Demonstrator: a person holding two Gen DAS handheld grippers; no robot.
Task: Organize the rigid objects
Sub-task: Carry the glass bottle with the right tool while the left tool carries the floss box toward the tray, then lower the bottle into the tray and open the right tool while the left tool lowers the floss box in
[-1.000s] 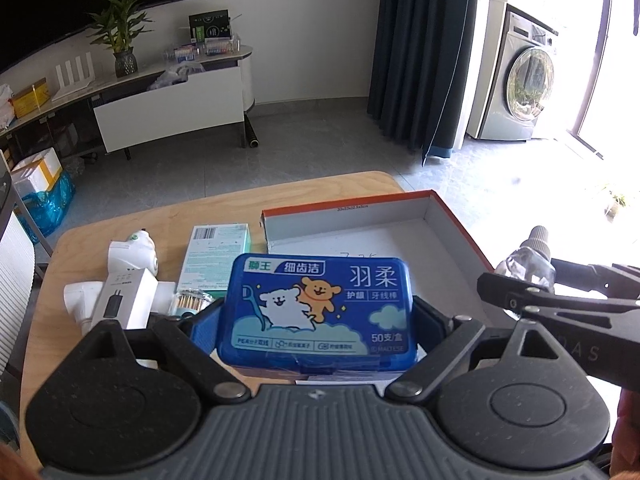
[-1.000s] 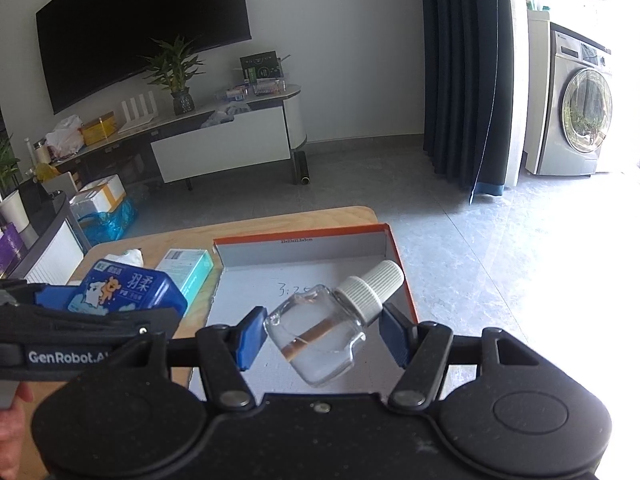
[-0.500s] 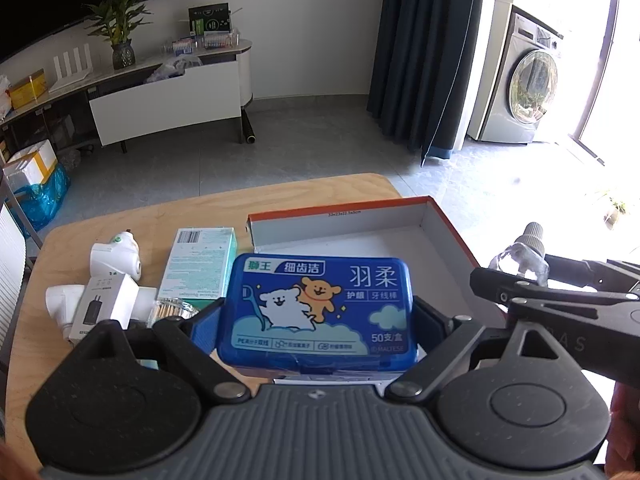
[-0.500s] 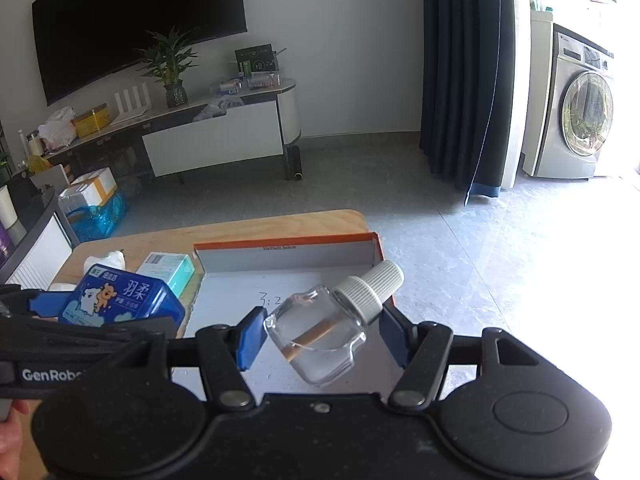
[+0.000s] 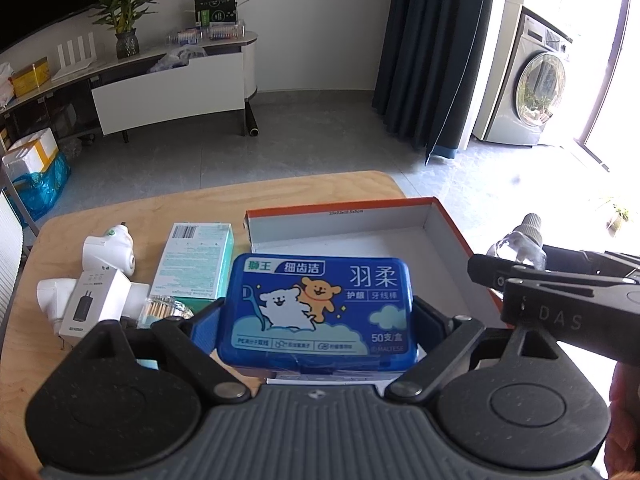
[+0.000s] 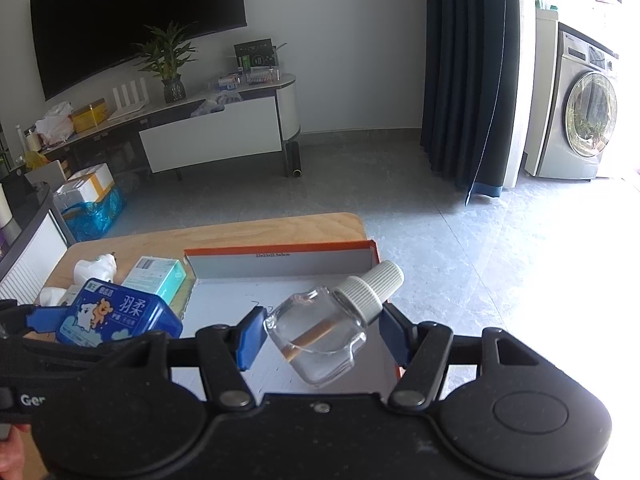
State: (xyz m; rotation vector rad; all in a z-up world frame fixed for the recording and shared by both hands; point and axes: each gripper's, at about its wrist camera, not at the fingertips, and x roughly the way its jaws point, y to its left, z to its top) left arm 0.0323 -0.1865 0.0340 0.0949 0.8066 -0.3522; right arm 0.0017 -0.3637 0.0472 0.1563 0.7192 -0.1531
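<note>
My left gripper [image 5: 320,316] is shut on a blue floss-pick box [image 5: 320,308] and holds it above the table, near the front left of the open orange-edged cardboard box [image 5: 448,224]. My right gripper [image 6: 322,330] is shut on a clear glass bottle [image 6: 320,332] with a white ribbed cap and holds it tilted over the cardboard box [image 6: 280,266]. The blue box also shows in the right wrist view [image 6: 116,314], and the bottle in the left wrist view [image 5: 520,244].
On the wooden table [image 5: 200,204] left of the cardboard box lie a teal carton [image 5: 196,260], a white charger box [image 5: 94,304], white plug-in devices [image 5: 108,250] and a round container of swabs [image 5: 162,310]. The table's right edge is close to the cardboard box.
Both grippers have drawn back and up a little with their objects held; the table and cardboard box sit slightly farther away in both views.
</note>
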